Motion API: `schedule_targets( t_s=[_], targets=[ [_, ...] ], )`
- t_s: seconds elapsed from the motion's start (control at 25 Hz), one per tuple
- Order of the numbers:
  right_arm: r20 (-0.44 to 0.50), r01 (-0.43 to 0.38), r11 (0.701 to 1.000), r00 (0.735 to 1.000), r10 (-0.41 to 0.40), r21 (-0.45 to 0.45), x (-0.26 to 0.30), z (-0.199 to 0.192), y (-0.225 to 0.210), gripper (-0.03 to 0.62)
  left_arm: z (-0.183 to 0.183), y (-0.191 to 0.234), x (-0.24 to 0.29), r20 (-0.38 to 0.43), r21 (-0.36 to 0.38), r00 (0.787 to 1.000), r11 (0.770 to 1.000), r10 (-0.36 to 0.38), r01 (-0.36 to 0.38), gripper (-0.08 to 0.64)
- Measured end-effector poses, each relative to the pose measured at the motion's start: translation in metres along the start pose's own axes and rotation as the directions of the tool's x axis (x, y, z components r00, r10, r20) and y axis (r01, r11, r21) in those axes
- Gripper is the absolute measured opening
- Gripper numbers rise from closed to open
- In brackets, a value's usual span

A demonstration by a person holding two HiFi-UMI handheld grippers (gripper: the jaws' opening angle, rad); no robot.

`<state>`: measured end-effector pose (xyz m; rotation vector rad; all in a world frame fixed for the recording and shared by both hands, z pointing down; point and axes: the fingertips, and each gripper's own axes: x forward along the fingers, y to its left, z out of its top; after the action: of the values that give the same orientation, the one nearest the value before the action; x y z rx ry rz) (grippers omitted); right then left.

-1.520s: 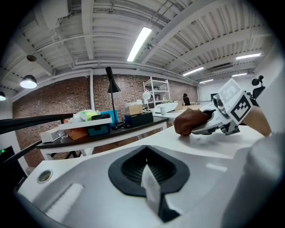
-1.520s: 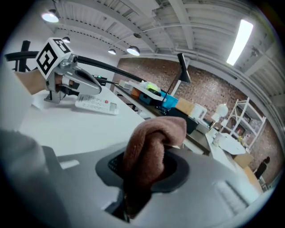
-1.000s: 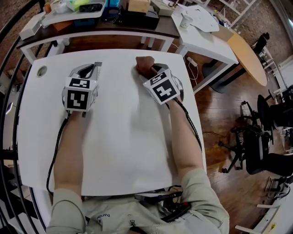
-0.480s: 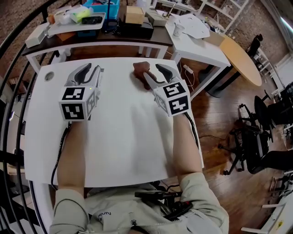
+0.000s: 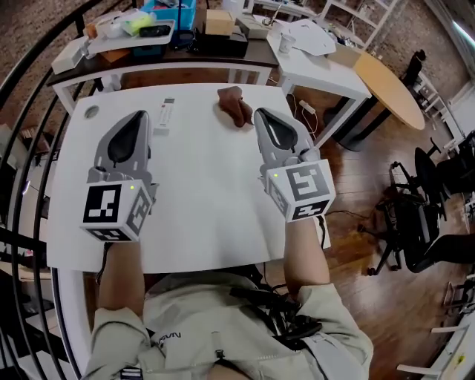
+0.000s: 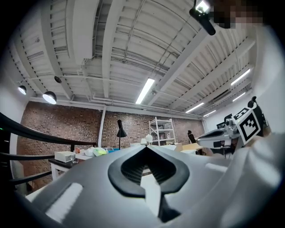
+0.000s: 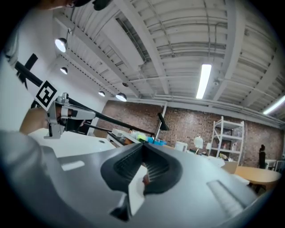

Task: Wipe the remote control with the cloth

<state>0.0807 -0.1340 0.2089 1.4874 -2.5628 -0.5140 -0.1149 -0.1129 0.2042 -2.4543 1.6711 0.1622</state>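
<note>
Both claws shut and empty above the tabletop [image 5: 208,185]
The left claw [image 5: 138,116] and right claw [image 5: 263,113] have just closed, nothing between the jaws; the remote control [image 5: 166,115] and brown cloth [image 5: 234,105] lie apart near the tabletop's far edge

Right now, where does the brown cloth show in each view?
Head view: the cloth lies near the far edge of the white table, just ahead of the right gripper.
Left gripper view: not in it.
Right gripper view: probably the small brown patch seen below the shut jaws.
Shared landmark: the blue bin, also at and.
</note>
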Motion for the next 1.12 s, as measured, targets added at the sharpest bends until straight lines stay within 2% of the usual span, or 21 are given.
schedule_targets(
  t_s=[0.4, 0.56, 0.72, 0.96, 1.12],
  targets=[
    [0.056, -0.012, 0.998, 0.998, 0.009, 0.061, -0.064, -0.015, 0.053, 0.005, -0.039, -0.054, -0.070, -0.042, -0.075, 0.999, 0.997, -0.001, -0.002, 0.003],
    [0.021, -0.006, 0.998, 1.000, 0.004, 0.065, -0.073, -0.038, 0.067, 0.003, -0.069, -0.061, -0.077, -0.088, -0.032, 0.995, 0.999, -0.037, 0.034, 0.003],
    [-0.034, 0.003, 0.997, 0.999, 0.000, 0.071, -0.078, -0.065, 0.074, 0.003, -0.078, -0.066, -0.077, -0.095, -0.053, 0.995, 0.998, -0.027, 0.022, 0.003],
    [-0.022, -0.009, 0.997, 1.000, 0.011, 0.070, -0.078, -0.071, 0.079, 0.003, -0.093, -0.069, -0.078, -0.110, -0.023, 0.993, 0.999, -0.051, 0.049, 0.003],
    [-0.005, -0.021, 0.998, 1.000, 0.021, 0.052, -0.077, -0.066, 0.083, 0.003, -0.086, -0.067, -0.076, -0.102, -0.093, 0.995, 0.996, -0.022, 0.012, 0.003]
  ],
)
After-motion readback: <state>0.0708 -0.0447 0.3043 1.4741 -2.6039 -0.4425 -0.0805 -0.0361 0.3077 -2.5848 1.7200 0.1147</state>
